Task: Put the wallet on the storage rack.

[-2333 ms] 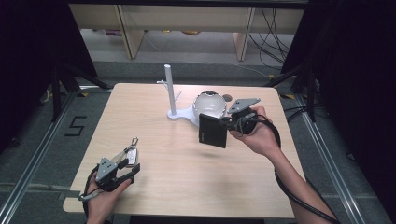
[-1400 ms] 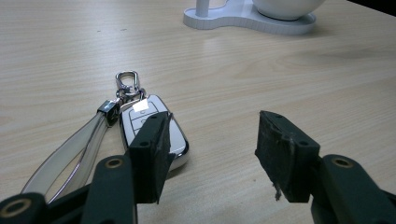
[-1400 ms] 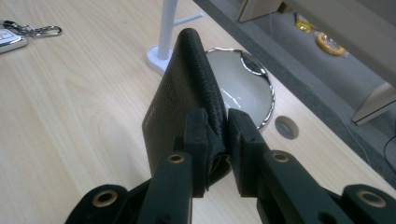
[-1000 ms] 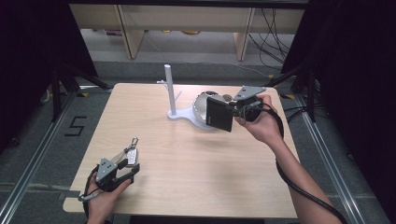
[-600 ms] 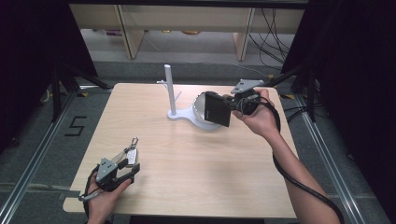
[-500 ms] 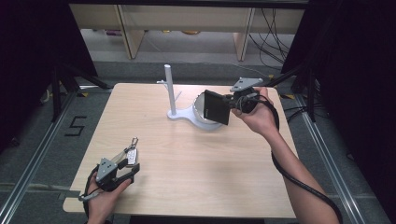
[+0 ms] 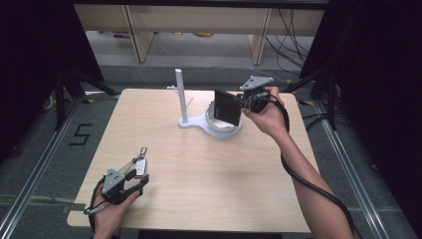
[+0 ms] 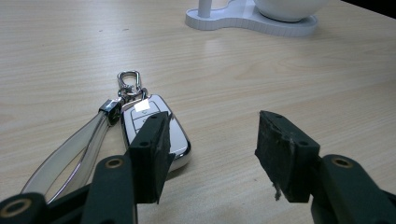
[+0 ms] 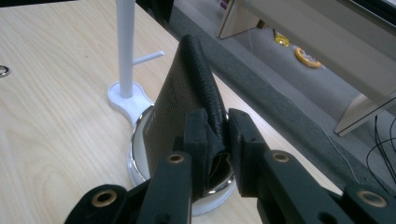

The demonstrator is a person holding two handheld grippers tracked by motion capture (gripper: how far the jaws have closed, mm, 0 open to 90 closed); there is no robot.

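Observation:
A black leather wallet (image 7: 228, 107) hangs upright over the white bowl-shaped dish (image 7: 223, 128) of a white stand. My right gripper (image 7: 242, 102) is shut on its edge. In the right gripper view the wallet (image 9: 187, 88) rises from between the pads of that gripper (image 9: 217, 140), above the dish rim (image 9: 135, 154). At the table's front left lies a silver-white key fob (image 7: 141, 167) with a strap and a clip. My left gripper (image 7: 139, 177) rests open beside it. In the left gripper view the fob (image 8: 180, 142) lies partly under the left jaw of the open gripper (image 8: 210, 144), and nothing is held.
The stand has a thin white post (image 7: 180, 94) with a short side peg, left of the dish. The light wooden table (image 7: 209, 169) ends near the person's forearms. Shelves, cables and dark frames stand beyond the far edge.
The right hand has carried the wallet toward the table's far side and a little right, to above the dish. The left gripper and the key fob have not moved.

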